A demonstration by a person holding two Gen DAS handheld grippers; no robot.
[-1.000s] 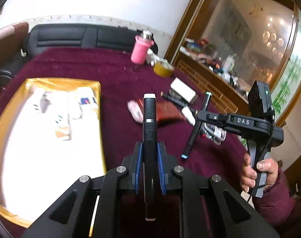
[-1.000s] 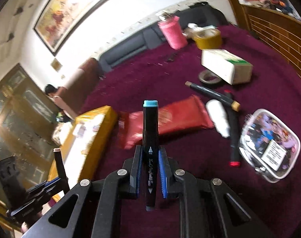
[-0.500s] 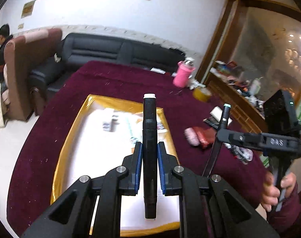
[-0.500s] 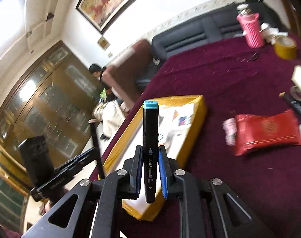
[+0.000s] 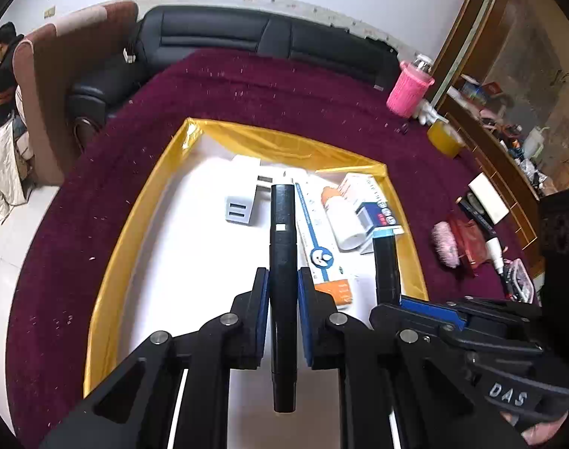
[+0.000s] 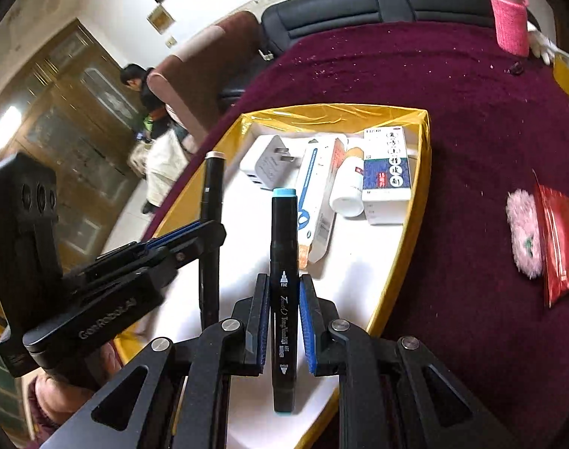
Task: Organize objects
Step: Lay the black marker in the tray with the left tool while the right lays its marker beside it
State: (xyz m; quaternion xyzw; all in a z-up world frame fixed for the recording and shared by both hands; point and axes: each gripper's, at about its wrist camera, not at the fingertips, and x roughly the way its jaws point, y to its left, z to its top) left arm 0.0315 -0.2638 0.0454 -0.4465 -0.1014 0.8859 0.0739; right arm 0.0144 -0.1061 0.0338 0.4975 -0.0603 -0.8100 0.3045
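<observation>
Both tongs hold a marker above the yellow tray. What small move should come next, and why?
Probably lower both and release: the left tongs grip a white-capped marker, the right tongs a blue-capped marker, both over bare tray floor.

Blue-capped marker (image 6: 283, 299) clamped, yellow-rimmed tray (image 6: 421, 172) below
</observation>
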